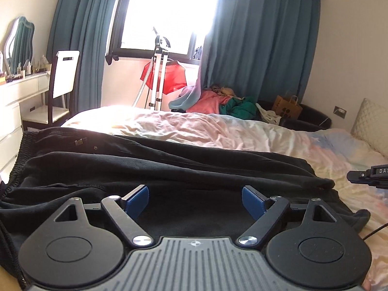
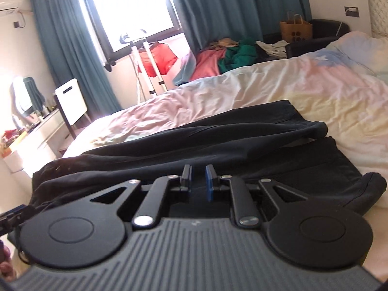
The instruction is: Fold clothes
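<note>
Left tongs (image 1: 195, 202) over black trousers (image 1: 145, 167)

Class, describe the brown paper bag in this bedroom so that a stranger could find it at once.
Start at the bed with its pale pastel cover, then look past its far side to the black armchair in the corner by the teal curtains. The brown paper bag stands on it, upright. Unlike the soft clothes pile nearby, it is stiff, with handles.
</note>
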Tool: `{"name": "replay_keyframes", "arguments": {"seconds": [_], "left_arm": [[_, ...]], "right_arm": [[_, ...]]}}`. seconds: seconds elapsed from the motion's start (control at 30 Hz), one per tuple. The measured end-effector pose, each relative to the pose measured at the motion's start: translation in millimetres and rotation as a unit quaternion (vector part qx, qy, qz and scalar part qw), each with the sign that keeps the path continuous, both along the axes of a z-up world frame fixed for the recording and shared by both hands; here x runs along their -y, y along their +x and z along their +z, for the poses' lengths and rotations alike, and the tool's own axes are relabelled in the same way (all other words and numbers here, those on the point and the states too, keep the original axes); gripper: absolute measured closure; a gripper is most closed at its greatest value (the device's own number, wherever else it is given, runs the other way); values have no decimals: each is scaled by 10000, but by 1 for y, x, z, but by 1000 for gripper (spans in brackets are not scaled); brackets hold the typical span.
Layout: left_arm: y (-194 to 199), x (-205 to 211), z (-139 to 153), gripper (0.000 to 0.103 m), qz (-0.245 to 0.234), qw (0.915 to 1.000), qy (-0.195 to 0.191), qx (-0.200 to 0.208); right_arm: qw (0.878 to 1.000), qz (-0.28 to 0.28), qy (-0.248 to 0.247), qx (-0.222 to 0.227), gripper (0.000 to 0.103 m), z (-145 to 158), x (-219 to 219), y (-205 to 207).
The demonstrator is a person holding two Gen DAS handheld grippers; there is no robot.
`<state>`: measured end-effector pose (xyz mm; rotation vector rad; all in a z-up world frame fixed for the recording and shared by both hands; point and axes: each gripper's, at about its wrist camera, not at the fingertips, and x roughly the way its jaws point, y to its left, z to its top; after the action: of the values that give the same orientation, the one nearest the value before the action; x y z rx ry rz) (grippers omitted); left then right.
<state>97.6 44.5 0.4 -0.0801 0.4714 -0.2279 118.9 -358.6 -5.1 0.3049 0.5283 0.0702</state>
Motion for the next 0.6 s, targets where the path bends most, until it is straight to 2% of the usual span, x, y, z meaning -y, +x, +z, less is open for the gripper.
{"name": "replay_keyframes", "arguments": {"seconds": [0.1, 0.2, 0.27, 0.33, 0.43, 0.47, 0.53, 0.6], "left_arm": [[-27, 3, 9, 17, -16, 10000, 74, 42], [-48, 6, 16, 17, -18, 9999, 115, 39], [-59, 7, 19, 17, 8, 9998, 192, 64], [-59, -2, 18, 16, 131, 9996, 258, -33], [-51, -25, 12, 15, 392, 9982, 337, -296], [-48, -32, 10, 14, 479, 9974, 364, -384], [-43, -47, 6, 1, 653, 9954, 417, -559], [-35, -74, 2, 1, 1012, 9909, 384, -795]], "right_arm": [[9994, 124, -259, 216, 87, 5, -25, -29], [9990, 176, -322, 257, 86, -4, -35, -45], [9984, 176, -502, 200, 69, -12, -41, -49], [9975, 187, -676, 108, 63, -19, -43, -49], [9983, 170, -564, 8, 61, -25, -37, -45], [9982, 129, -591, -24, 54, -27, -37, -45], [9979, 47, -645, -88, 41, -31, -36, -44], [9974, -24, -705, -143, 36, -35, -35, -43]]}}
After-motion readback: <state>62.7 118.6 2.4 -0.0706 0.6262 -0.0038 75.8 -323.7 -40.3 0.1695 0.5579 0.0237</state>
